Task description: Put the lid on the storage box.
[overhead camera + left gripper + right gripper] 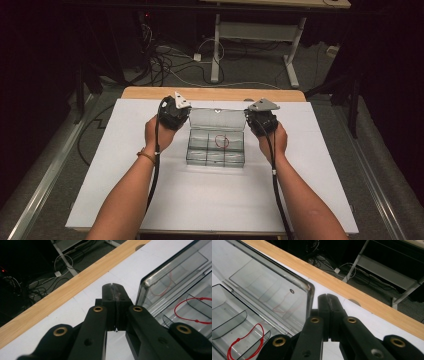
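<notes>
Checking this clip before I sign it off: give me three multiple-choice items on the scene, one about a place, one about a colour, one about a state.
1. Where does the string loop lie?
A. in a compartment of the clear box
B. on the wooden table edge
C. between a gripper's jaws

2. What colour is the string loop?
A. blue
B. red
C. yellow

3. How does the box lid stand?
A. shut flat
B. lying apart from the box
C. open, raised at the far side

Answers:
1 A: the string loop lies inside the clear box, apart from the left gripper and right gripper, both shut on nothing.
2 B: it shows red in all three views.
3 C: the box lid stands up behind the compartments.
</notes>
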`<state>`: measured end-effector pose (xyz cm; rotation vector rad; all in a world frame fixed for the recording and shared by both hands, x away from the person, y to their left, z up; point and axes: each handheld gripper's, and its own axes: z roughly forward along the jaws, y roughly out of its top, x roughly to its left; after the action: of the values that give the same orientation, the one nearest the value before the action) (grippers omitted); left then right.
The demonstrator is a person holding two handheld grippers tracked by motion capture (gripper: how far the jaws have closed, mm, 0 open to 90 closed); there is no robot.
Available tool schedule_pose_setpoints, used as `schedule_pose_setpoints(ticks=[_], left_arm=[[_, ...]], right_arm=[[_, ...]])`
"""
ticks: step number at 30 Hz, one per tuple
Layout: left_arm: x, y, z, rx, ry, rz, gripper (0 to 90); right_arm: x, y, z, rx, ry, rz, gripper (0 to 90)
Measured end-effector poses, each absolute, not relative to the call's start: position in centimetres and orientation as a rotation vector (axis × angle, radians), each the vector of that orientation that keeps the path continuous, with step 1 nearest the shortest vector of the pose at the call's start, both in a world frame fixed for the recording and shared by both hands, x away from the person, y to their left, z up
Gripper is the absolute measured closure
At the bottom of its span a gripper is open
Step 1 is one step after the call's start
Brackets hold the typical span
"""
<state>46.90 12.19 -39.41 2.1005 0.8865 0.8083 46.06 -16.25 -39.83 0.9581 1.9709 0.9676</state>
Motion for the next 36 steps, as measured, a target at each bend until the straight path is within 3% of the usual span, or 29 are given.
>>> schedule_pose_setpoints(ticks=[36], left_arm=[[45.4,12.3,-40.1,2.046,0.882,0.834,87.0]], right_arm=[[44.7,-16.1,-40.4,0.973,1.932,0.976,90.0]])
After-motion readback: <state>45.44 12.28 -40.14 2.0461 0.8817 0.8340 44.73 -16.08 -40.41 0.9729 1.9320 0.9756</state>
